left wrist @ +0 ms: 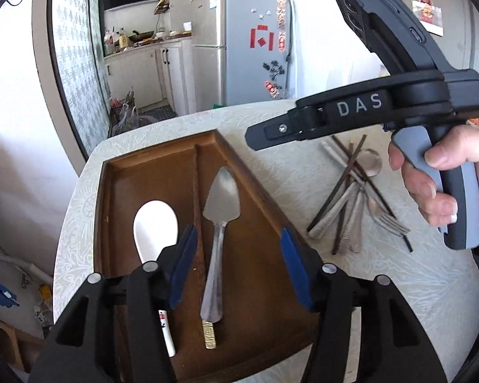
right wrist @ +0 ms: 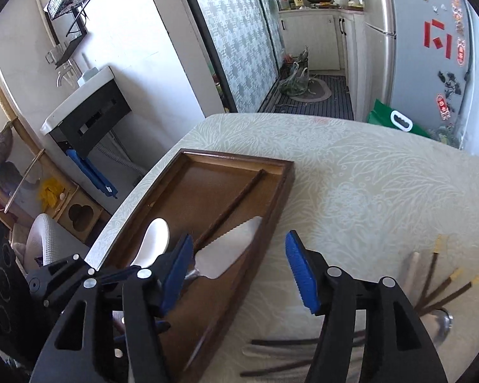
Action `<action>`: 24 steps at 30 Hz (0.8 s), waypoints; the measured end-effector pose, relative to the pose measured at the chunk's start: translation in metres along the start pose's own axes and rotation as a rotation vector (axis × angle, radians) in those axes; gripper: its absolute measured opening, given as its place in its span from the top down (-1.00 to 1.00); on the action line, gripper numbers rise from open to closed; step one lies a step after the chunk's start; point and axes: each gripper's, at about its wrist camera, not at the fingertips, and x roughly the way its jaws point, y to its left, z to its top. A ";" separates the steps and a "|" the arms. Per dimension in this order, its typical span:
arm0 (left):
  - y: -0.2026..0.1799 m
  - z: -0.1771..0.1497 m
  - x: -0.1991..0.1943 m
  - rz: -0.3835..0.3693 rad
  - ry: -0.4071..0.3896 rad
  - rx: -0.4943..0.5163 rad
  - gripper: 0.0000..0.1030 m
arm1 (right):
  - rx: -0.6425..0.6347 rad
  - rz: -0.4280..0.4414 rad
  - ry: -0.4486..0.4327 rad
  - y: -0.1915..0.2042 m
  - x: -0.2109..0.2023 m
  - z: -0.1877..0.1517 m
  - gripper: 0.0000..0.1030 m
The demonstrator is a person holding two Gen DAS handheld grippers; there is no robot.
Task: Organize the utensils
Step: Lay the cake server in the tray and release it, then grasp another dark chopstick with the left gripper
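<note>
Both my grippers gape empty: left gripper [left wrist: 239,266] over the tray [left wrist: 239,156], right gripper [right wrist: 239,268] at its edge. Risk: swinging right, I could clip the tray rim or scatter the tangled pile [left wrist: 354,201] of chopsticks and fork. The server [left wrist: 222,198] lies in the tray between my left jaws, untouched.

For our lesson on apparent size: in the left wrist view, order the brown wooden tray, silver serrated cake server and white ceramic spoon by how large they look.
1. Brown wooden tray
2. Silver serrated cake server
3. White ceramic spoon, its handle partly hidden.
</note>
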 end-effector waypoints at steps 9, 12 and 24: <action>-0.071 0.010 -0.006 -0.146 -0.043 0.170 -0.33 | 0.106 -0.129 -0.085 -0.092 -0.087 -0.030 -0.32; -0.089 0.017 0.011 -0.152 -0.024 0.201 -0.33 | 0.133 -0.141 -0.072 -0.111 -0.088 -0.043 -0.08; -0.103 0.050 0.073 -0.109 0.050 0.228 0.04 | 0.377 -0.163 0.010 -0.180 -0.044 -0.059 0.20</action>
